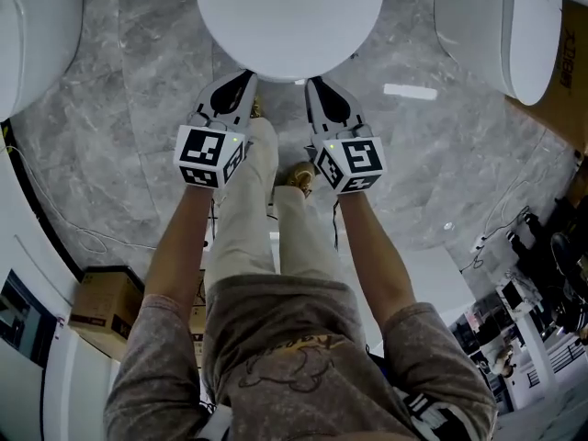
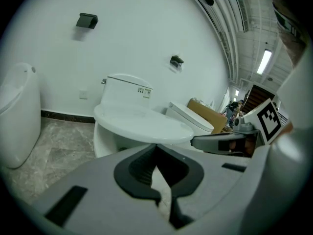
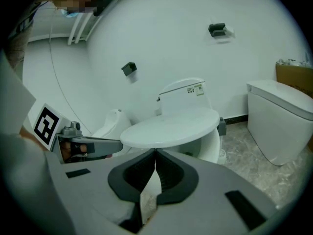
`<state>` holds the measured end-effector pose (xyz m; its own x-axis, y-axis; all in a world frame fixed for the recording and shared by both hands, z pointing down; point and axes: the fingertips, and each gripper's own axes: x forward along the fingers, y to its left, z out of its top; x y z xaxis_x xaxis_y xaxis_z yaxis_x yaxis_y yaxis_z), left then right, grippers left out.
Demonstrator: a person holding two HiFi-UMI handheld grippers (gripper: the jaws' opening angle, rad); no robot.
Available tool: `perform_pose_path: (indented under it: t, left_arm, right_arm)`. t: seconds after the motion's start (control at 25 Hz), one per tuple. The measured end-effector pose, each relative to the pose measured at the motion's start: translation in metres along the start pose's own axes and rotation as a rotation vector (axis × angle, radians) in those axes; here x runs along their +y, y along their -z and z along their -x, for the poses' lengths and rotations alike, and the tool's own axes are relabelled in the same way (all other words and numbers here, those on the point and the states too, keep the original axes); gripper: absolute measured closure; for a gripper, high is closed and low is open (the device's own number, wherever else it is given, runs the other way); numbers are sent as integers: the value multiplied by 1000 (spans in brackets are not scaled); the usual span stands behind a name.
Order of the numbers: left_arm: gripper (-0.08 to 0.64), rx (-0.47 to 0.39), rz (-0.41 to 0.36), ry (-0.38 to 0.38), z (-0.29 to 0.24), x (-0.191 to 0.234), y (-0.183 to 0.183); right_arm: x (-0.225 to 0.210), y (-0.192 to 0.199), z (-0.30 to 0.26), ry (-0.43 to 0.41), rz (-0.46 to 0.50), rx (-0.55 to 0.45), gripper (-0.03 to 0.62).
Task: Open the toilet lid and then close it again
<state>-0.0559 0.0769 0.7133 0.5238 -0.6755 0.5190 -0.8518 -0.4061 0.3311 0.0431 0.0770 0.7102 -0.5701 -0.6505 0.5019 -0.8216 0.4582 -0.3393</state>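
Observation:
The round white toilet lid [image 1: 289, 16] fills the top middle of the head view. In both gripper views the lid [image 2: 142, 121] [image 3: 171, 126] hangs tilted up off the bowl [image 2: 105, 143] [image 3: 212, 143], with a gap beneath it and the tank [image 2: 127, 89] behind. My left gripper [image 1: 243, 76] and right gripper [image 1: 317, 81] sit side by side with their tips under the lid's front rim. Each gripper's own view shows its jaws shut tip to tip, left [image 2: 156, 146] and right [image 3: 155, 151], with nothing clamped between them. Whether the lid rests on them is hidden.
Other white toilets stand at the left [image 1: 32, 26] and right [image 1: 501, 26] on the grey marble floor [image 1: 119, 127]. Cardboard boxes sit at lower left [image 1: 101, 306] and far right [image 1: 570, 72]. My legs and feet [image 1: 299, 177] stand just in front of the bowl.

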Motion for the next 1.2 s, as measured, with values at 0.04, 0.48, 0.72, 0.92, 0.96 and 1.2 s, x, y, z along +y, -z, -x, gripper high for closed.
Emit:
perform_pose_path:
  t: [0.04,0.48,0.72,0.92,0.96,1.2]
  left_arm:
    - [551,-7,0,2,3,-1,-14]
    - [551,-34,21,16,16,-8,-161]
    - [551,-44,-16,41,3,-8,-228]
    - [551,-47,-28,38,-8,-1,-266]
    - [551,-45,-29,36,-10,0,-273]
    - [551,-74,-11,5,-27,12,-316]
  right_arm:
    - [2,-15,3,3,0,-15,565]
    - [10,-162,13,68,7,-38,565]
    - [-3,-230,6,80,-7,-80,565]
    - [-10,-270,-4,40,14,-84,565]
    - [-11,-276,-6,35,17,-83,565]
    - [-22,-320,-24,-7,38,-65,565]
